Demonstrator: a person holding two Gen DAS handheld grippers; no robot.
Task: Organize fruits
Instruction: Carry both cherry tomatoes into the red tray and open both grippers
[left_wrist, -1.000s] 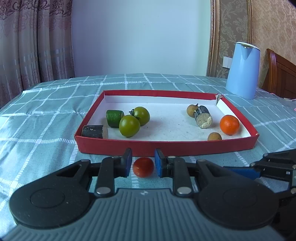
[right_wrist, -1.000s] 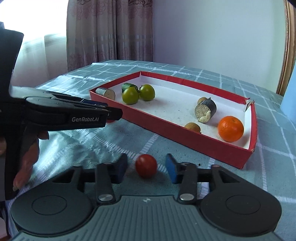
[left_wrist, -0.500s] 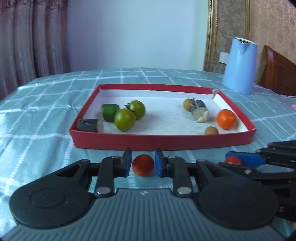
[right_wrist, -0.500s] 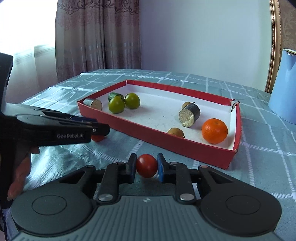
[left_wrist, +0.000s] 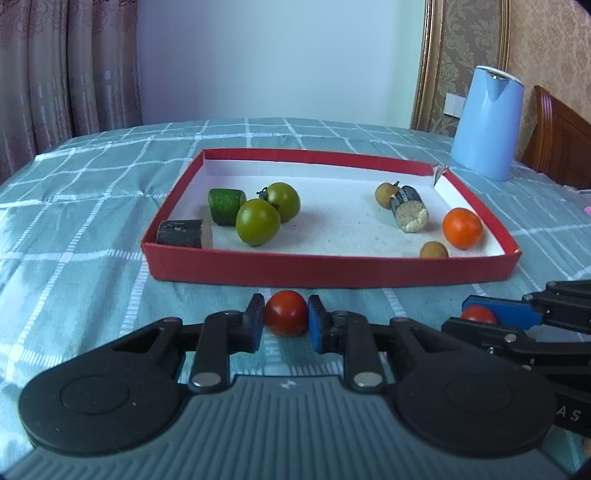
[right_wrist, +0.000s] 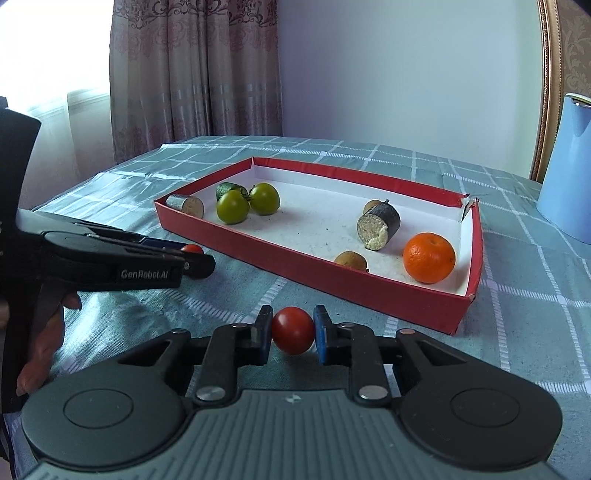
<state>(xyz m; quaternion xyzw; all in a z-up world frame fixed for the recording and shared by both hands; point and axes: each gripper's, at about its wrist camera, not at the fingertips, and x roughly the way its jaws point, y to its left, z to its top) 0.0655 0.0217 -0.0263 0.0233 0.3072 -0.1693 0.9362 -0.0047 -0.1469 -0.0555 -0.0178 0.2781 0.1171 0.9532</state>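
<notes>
Closed since a second ago: right gripper (right_wrist: 293, 334), pads now pinching a red tomato (right_wrist: 293, 330). Left gripper (left_wrist: 286, 321) likewise clamped on second red tomato (left_wrist: 285, 313). Both fruits just in front of red tray (left_wrist: 332, 271), outside it, over checked tablecloth (left_wrist: 85, 236).

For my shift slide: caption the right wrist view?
Right tool shut on a red tomato just outside the red tray of fruit; left tool grips another.

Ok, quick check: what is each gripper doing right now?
Left gripper: shut on a red tomato.
Right gripper: shut on another red tomato.
</notes>
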